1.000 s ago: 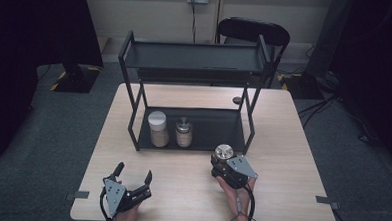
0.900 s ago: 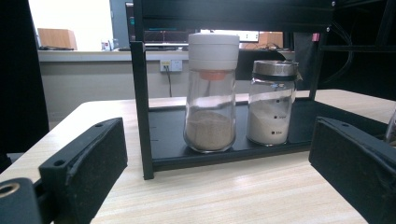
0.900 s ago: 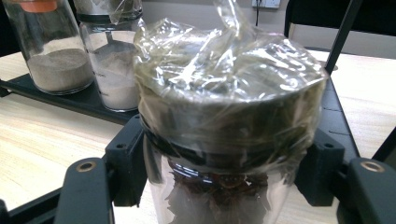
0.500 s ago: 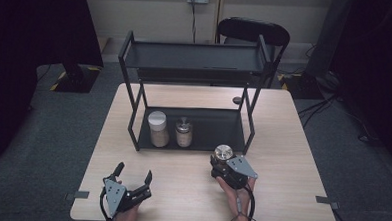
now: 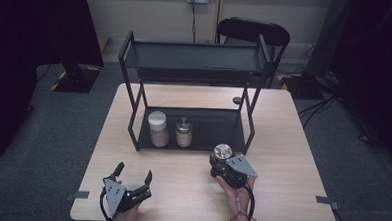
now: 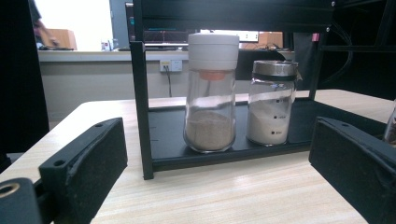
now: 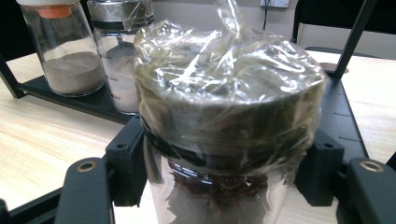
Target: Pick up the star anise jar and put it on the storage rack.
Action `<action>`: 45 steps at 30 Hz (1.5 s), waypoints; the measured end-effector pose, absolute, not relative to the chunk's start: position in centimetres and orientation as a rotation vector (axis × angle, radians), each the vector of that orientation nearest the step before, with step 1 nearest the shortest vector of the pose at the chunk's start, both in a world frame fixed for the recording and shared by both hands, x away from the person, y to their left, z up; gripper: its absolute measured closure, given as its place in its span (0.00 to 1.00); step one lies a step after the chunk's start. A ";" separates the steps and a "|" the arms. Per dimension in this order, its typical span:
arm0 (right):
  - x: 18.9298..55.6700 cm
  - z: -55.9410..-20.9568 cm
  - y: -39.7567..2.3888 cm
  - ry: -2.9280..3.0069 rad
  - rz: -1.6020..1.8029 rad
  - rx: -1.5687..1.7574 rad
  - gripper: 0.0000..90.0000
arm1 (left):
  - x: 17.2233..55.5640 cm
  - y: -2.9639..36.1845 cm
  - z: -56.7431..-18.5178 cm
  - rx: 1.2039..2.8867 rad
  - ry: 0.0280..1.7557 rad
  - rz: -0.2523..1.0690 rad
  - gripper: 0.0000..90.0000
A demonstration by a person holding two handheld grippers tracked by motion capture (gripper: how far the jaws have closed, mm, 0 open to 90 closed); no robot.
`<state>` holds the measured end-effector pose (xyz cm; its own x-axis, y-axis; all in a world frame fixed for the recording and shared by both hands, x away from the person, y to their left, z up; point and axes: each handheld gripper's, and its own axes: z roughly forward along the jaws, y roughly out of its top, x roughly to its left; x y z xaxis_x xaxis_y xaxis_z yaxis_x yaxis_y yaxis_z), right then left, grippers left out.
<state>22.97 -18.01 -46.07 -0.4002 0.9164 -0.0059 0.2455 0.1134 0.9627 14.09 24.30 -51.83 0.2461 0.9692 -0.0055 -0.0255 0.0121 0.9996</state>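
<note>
The jar with the foil-wrapped lid (image 7: 229, 116) is sitting between the jaws of the right gripper (image 5: 220, 164), which is clenching it just below the lid; dark contents, possibly dried spice, are showing through the glass, though the plastic wrap is blurring them. The jar is standing just in front of the black rack (image 5: 193, 135), near the right end of the lower shelf. On that shelf the white-capped jar (image 6: 211, 93) and the steel-capped jar (image 6: 272, 102) are already standing side by side. The step in hand looks like carrying the gripped jar toward the shelf. The next move is likely calling for a lift over the shelf's front lip and a set-down in the free space right of the steel-capped jar. The left gripper (image 5: 131, 180) is resting on the table (image 5: 282, 144) with its jaws spread apart, grasping nothing.
</note>
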 end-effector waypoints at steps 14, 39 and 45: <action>23.0 -45.8 -18.0 1.745 1.321 1.138 0.35 | 14.1 24.3 -51.8 1.290 1.011 1.032 0.04; 23.6 -44.3 -17.8 1.760 1.334 1.118 0.35 | 14.1 24.3 -51.8 1.290 1.011 1.033 0.04; 23.9 -43.9 -17.7 1.765 1.338 1.110 0.35 | 14.1 24.3 -51.8 1.290 1.011 1.033 0.04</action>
<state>23.86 -17.72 -43.95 -0.4285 0.9035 -0.0071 0.2373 0.1201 0.9640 14.05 24.28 -51.83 0.2440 0.9698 -0.0049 -0.0254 0.0115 0.9996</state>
